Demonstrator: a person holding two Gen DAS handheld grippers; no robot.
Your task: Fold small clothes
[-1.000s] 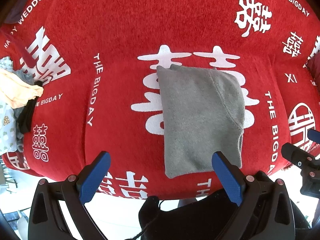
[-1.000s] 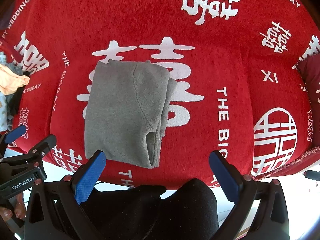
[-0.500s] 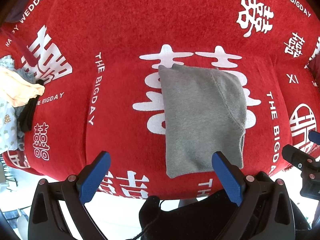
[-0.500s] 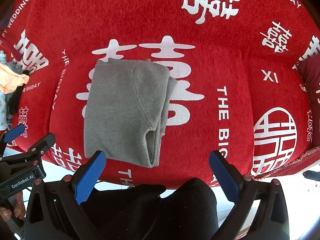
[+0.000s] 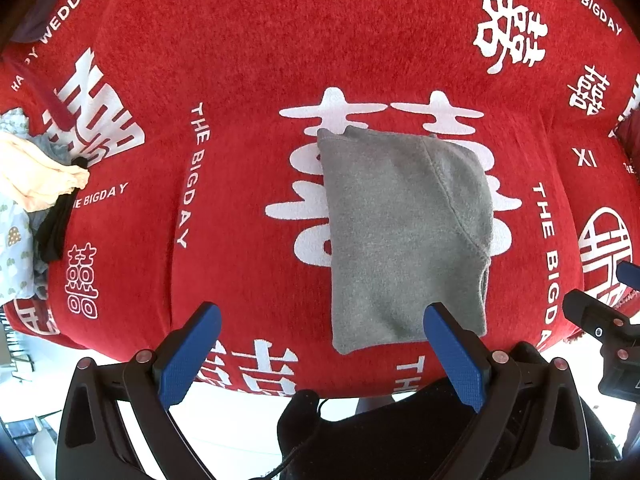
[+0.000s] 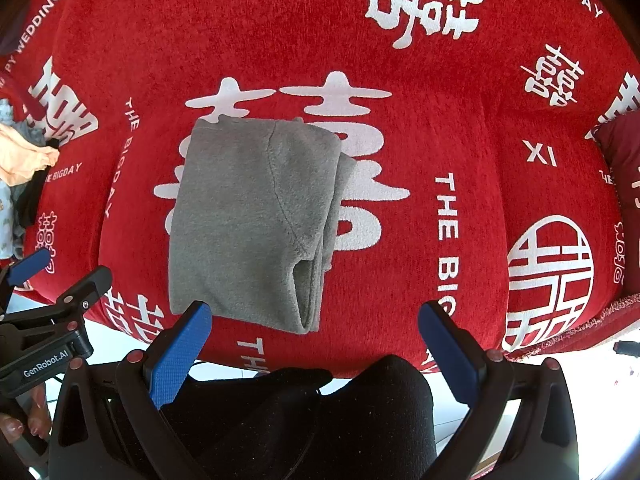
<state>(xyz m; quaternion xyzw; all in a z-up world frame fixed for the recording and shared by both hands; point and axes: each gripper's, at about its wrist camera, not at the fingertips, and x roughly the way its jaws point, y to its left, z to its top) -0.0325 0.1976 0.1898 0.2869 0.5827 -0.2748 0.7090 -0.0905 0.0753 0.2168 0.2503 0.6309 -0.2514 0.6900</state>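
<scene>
Left wrist view: the left claw [image 5: 320, 344] hangs wide open above the near edge of the red cover [image 5: 248, 60], blue fingers [image 5: 188, 354] spread far apart, holding nothing and touching nothing. The folded grey garment [image 5: 400, 232] lies flat on the red cover, straight ahead and a little to the right, with its near corner just beyond the right-hand finger. Over on the right wrist view, the right claw [image 6: 316, 344] is also spread wide and empty, and the grey garment [image 6: 248, 216] sits ahead to its left, near hem just past the left-hand finger. A pile of other clothes [image 5: 28, 192] waits at the far left of the cover, well apart from the garment.
</scene>
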